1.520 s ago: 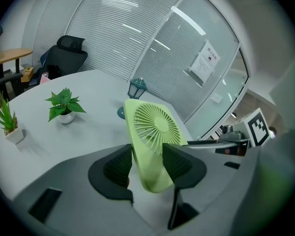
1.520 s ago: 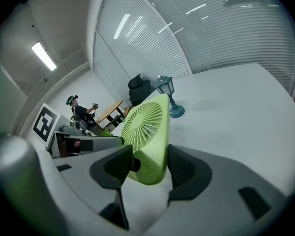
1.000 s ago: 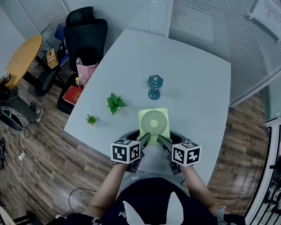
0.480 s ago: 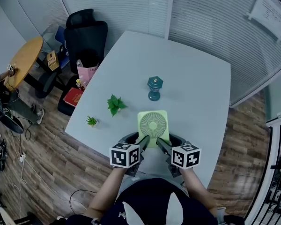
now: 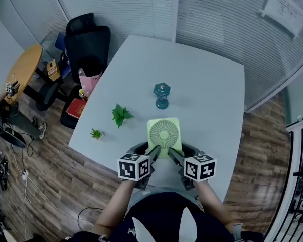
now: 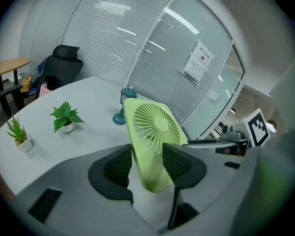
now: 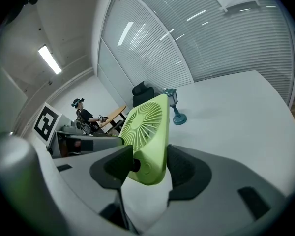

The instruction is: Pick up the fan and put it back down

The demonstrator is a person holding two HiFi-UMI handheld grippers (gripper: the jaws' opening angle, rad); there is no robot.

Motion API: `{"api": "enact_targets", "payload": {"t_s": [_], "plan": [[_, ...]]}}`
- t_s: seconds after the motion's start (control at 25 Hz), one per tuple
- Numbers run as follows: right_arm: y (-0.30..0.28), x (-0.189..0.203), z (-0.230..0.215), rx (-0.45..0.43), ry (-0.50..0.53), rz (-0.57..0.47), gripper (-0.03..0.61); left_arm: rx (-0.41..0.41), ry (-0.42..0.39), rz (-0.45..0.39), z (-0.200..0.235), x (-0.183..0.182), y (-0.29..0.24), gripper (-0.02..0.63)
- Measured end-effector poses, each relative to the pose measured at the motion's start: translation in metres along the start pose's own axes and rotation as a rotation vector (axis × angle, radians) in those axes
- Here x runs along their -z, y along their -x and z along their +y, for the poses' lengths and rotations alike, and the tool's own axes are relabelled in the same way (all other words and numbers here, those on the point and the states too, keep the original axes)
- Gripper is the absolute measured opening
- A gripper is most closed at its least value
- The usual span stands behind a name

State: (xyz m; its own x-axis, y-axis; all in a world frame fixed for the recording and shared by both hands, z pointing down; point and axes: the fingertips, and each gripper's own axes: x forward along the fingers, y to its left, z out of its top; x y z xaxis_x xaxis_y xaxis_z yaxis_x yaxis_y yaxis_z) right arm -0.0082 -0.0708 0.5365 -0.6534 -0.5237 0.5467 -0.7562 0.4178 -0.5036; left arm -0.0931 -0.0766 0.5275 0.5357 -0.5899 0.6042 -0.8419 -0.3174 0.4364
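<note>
Well, the left gripper (image 5: 153, 151) and right gripper (image 5: 173, 153) squeeze the fan (image 5: 164, 134) — behind the fan a lamp (image 5: 161, 95), left of it a plant (image 5: 121, 114). Only the right gripper view shows a person (image 7: 82, 116).

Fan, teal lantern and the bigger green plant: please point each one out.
fan (image 5: 164, 134), head view, hub of its grille
teal lantern (image 5: 161, 89), head view, its head
bigger green plant (image 5: 121, 114), head view, its leaves

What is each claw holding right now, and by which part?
Both hold the light green square plastic fan: the left claw clamps its near left corner, the right claw its near right corner.
</note>
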Motion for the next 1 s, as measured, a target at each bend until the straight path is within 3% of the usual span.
{"api": "enact_targets", "payload": {"t_s": [1.0], "plan": [[0.073, 0.010, -0.064, 0.198, -0.143, -0.137, 0.222, 0.183, -0.171, 0.122, -0.083, 0.003, -0.055, 0.206]]}}
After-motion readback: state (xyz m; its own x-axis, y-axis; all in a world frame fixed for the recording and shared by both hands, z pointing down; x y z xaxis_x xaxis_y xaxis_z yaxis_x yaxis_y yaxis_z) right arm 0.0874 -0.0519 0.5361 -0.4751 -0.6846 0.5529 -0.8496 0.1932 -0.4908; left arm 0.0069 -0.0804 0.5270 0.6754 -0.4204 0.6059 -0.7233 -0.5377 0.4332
